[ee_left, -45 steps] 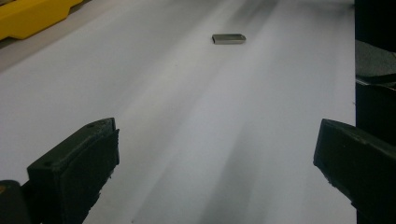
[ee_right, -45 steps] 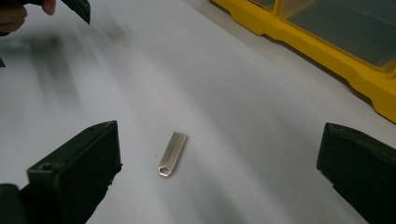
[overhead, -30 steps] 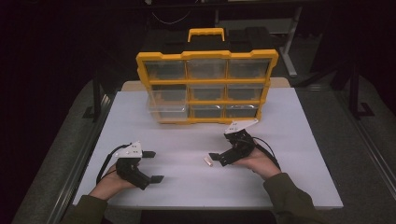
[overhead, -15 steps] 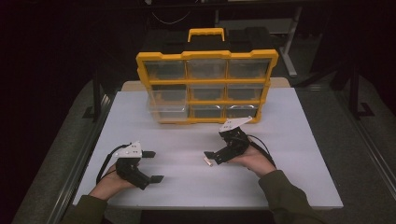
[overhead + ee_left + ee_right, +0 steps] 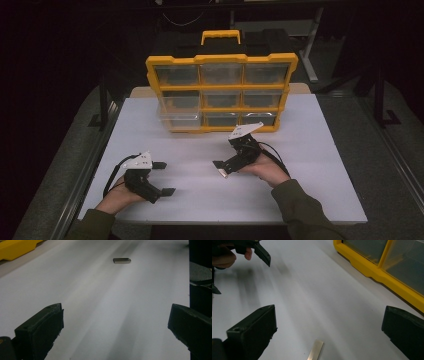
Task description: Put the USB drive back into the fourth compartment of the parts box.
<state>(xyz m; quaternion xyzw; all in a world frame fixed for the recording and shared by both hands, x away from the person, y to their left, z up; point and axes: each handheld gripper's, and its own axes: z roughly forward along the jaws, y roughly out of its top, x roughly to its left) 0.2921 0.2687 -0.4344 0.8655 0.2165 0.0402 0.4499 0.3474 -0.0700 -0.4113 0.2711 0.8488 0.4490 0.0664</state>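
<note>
While both my hand-held grippers sat open on the white desk (image 5: 310, 165), my right hand-held gripper (image 5: 226, 167) hovered over a small metal strip (image 5: 315, 350), w/ nothing gripped yet; left hand-held gripper (image 5: 161, 177) idle, yellow drawer organizer (image 5: 220, 92) behind.

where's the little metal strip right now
The metal strip lies flat on the white table, just at the tips of the open right tool, in front of the yellow drawer box; the left tool is apart to its left.
</note>
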